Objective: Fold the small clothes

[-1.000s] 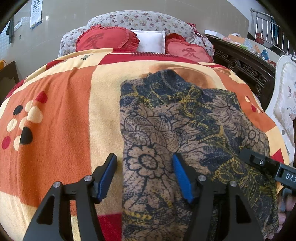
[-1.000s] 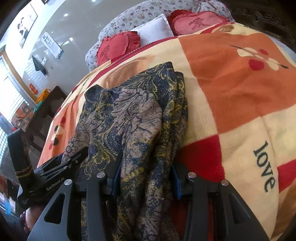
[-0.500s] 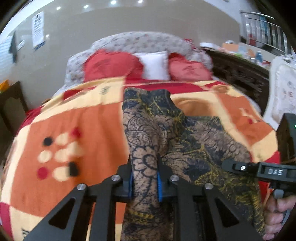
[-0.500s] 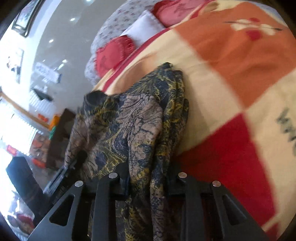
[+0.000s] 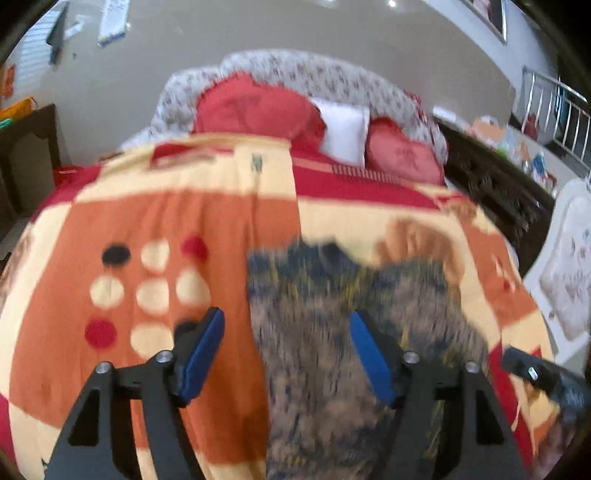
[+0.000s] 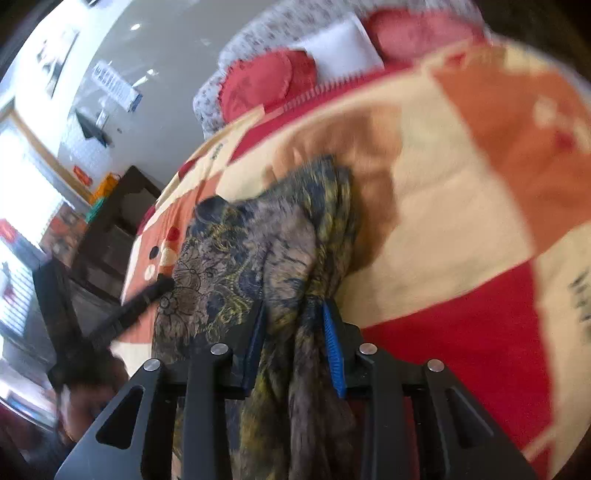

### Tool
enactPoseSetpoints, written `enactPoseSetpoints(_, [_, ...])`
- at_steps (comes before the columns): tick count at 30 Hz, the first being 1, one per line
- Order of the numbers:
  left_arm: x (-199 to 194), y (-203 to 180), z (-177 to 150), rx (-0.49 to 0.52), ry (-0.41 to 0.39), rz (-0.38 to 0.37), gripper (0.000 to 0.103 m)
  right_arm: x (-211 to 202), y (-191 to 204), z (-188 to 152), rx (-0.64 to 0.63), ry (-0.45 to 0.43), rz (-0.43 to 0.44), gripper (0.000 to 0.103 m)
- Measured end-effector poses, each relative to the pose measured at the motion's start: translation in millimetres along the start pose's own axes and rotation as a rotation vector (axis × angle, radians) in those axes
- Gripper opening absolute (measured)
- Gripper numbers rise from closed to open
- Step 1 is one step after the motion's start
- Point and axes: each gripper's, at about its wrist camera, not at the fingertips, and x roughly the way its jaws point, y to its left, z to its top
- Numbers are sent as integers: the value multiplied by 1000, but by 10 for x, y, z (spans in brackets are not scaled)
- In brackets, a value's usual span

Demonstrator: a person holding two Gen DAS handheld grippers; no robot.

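Since half a second ago our left gripper [image 5: 286, 354] has let go, jaws opening wide over the patterned garment [image 5: 332, 332] at lower centre on the blanket [image 5: 166, 221], while our right gripper [image 6: 295, 345] pinches its bunched edge, jaws opening slightly.

A patchwork blanket [image 5: 221, 221] of orange, cream and red squares covers the bed, one orange panel carrying cream, red and black dots [image 5: 147, 288]. Dark lettering [image 6: 581, 299] runs across a cream square near the right edge in the right wrist view. At the head of the bed, two red cushions [image 5: 255, 110] flank a white pillow [image 5: 343, 133] against a floral padded headboard [image 5: 314, 77]. A dark wooden cabinet [image 5: 29, 155] stands beside the bed on the left, a carved dark wood frame [image 5: 495, 192] on the right. Papers hang on the pale wall [image 5: 114, 16].
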Motion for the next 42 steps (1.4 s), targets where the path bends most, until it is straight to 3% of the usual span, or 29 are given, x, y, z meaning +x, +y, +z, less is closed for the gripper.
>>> enactPoseSetpoints(4, [118,-114,113,-43,6,-18,75,-218,402,87,-84,-115,-206,32])
enactPoseSetpoints(5, [182,-135,149,-47,23,-11,75,-184,468,136,-87,-111,-198,32])
enactPoseSetpoints(7, [296,-181,152,-56,55,17,72,5,600,226,-80,-66,-184,26])
enactPoseSetpoints(8, [339,-183,148,-60,64,16,68,107,611,268,-63,-31,-197,18])
enactPoseSetpoints(9, [391,-201,151,-66,75,19,65,222,605,304,-47,4,-224,3])
enactPoseSetpoints(13, [763,-250,60,-19,124,96,62,760,453,396,-36,84,-309,3])
enactPoseSetpoints(15, [968,-235,-97,-16,155,105,66,951,265,375,-43,112,-328,0])
enactPoseSetpoints(18, [971,-352,-114,25,131,148,71,1002,85,294,-92,34,-279,0])
enactPoseSetpoints(21, [988,-340,-110,13,132,144,73,982,103,236,-118,0,-293,1])
enactPoseSetpoints(28, [1011,-360,-119,30,133,159,75,928,64,204,-92,-11,-245,2])
enactPoseSetpoints(30, [1016,-369,-112,29,135,159,75,920,76,266,-74,29,-228,3])
enactPoseSetpoints(33, [1023,-378,-112,35,133,167,75,571,284,230,-135,43,-267,4])
enactPoseSetpoints(36, [1025,-379,-111,37,131,170,76,194,496,-55,-235,44,-245,9])
enactPoseSetpoints(38, [1021,-391,-115,42,130,174,76,82,527,-351,-267,87,-177,10])
enactPoseSetpoints(40, [1021,-395,-116,46,129,179,76,101,478,-650,-320,119,-171,14])
enactPoseSetpoints(42, [1019,-399,-112,51,126,184,76,40,396,-869,-378,12,-132,14])
